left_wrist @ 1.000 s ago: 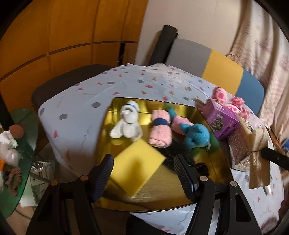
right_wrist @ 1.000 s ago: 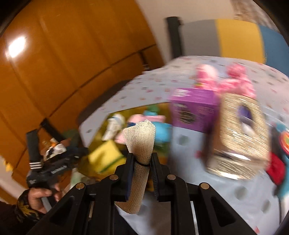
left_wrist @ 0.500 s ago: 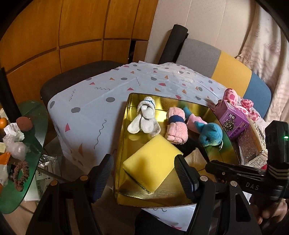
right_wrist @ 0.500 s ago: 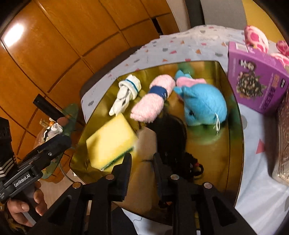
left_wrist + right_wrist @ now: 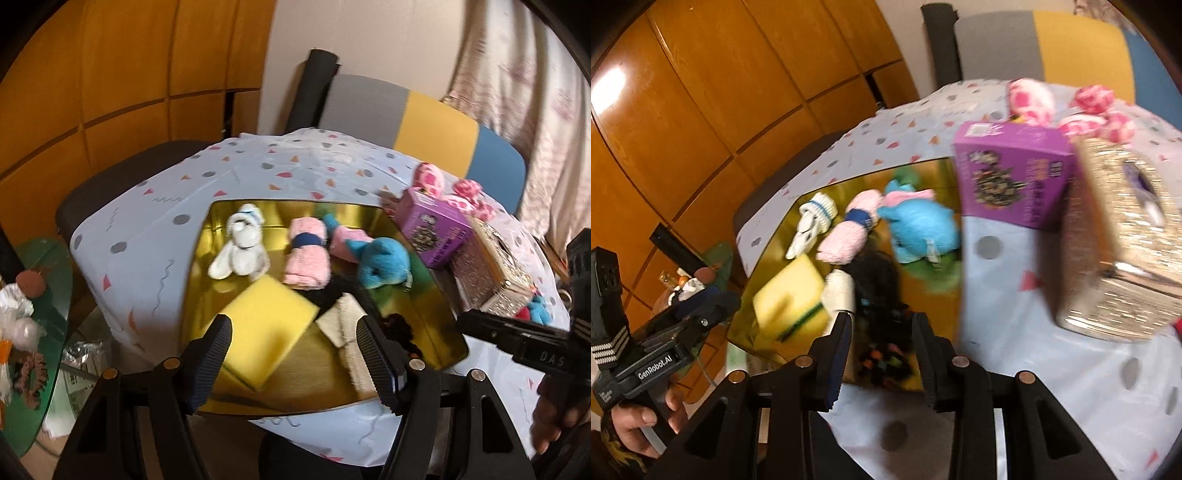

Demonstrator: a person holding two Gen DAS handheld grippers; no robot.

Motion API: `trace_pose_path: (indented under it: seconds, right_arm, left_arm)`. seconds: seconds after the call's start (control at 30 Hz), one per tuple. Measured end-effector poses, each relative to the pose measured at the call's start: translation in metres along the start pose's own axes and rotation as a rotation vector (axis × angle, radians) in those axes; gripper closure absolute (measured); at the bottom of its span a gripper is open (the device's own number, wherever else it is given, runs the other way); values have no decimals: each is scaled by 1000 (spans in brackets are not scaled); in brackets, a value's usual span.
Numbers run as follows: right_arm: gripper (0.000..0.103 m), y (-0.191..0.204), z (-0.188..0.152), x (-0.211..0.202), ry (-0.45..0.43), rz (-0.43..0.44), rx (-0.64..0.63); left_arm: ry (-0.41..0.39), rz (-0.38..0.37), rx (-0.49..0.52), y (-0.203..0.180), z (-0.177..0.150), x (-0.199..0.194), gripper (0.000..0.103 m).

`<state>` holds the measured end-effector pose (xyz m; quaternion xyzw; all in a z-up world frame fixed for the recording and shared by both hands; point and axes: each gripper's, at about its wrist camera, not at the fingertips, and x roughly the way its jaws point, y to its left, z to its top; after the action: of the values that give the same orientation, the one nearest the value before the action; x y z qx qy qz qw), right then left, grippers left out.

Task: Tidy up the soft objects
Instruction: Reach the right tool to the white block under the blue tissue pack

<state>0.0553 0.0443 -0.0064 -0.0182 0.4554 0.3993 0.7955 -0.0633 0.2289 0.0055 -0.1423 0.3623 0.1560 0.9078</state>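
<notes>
A gold tray (image 5: pixel 424 317) (image 5: pixel 923 295) on the patterned table holds a yellow sponge (image 5: pixel 269 325) (image 5: pixel 788 295), a white sock roll (image 5: pixel 242 245) (image 5: pixel 810 223), a pink roll with a blue band (image 5: pixel 306 254) (image 5: pixel 849 234), a blue plush (image 5: pixel 384 262) (image 5: pixel 919 229), a black fuzzy item (image 5: pixel 875 280) and a beige rolled cloth (image 5: pixel 349 325) (image 5: pixel 840 291). My left gripper (image 5: pixel 295 350) is open and empty above the tray's near edge. My right gripper (image 5: pixel 881 339) is open and empty just above the near edge of the tray.
A purple box (image 5: pixel 434 229) (image 5: pixel 1012 177) and a glittery gold box (image 5: pixel 491 273) (image 5: pixel 1123 240) stand right of the tray. Pink spotted soft toys (image 5: pixel 443 184) (image 5: pixel 1071 107) lie behind them. A chair back (image 5: pixel 424 122) stands beyond the table. A green side table (image 5: pixel 33 321) is at the left.
The right gripper carried the beige cloth to the tray, let go of it beside the sponge, opened and pulled back. The left gripper only shifted slightly.
</notes>
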Motion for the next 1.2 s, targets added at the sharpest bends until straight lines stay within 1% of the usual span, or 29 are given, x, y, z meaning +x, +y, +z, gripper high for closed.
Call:
trace_pose_path:
  seconds: [0.17, 0.37, 0.57, 0.83, 0.97, 1.0, 1.1, 1.13, 1.2]
  right_arm:
    - [69, -29, -10, -36, -56, -70, 38]
    - [69, -88, -22, -83, -140, -177, 164]
    - [69, -143, -38, -124, -202, -287, 295]
    - [69, -220, -70, -182, -279, -462, 463]
    - [69, -259, -90, -206, -334, -576, 580]
    - [69, -271, -96, -213, -356, -601, 631]
    - [69, -292, -111, -229, -421, -593, 764]
    - [69, -293, -113, -232, -432, -598, 780]
    - [69, -295, -118, -237, -455, -576, 807]
  left_arm:
    - [11, -40, 79, -27, -3, -1, 32]
    - [25, -79, 153, -58, -8, -1, 32]
    - [44, -122, 234, -90, -16, 0, 32]
    - [50, -175, 343, -126, -16, 2, 32]
    - [56, -189, 392, -145, -16, 5, 32]
    - [59, -196, 403, -150, -16, 6, 32]
    - [66, -218, 431, -166, -16, 8, 32]
    - [67, -232, 444, -173, -16, 8, 32]
    - [64, -261, 474, -188, -18, 7, 32]
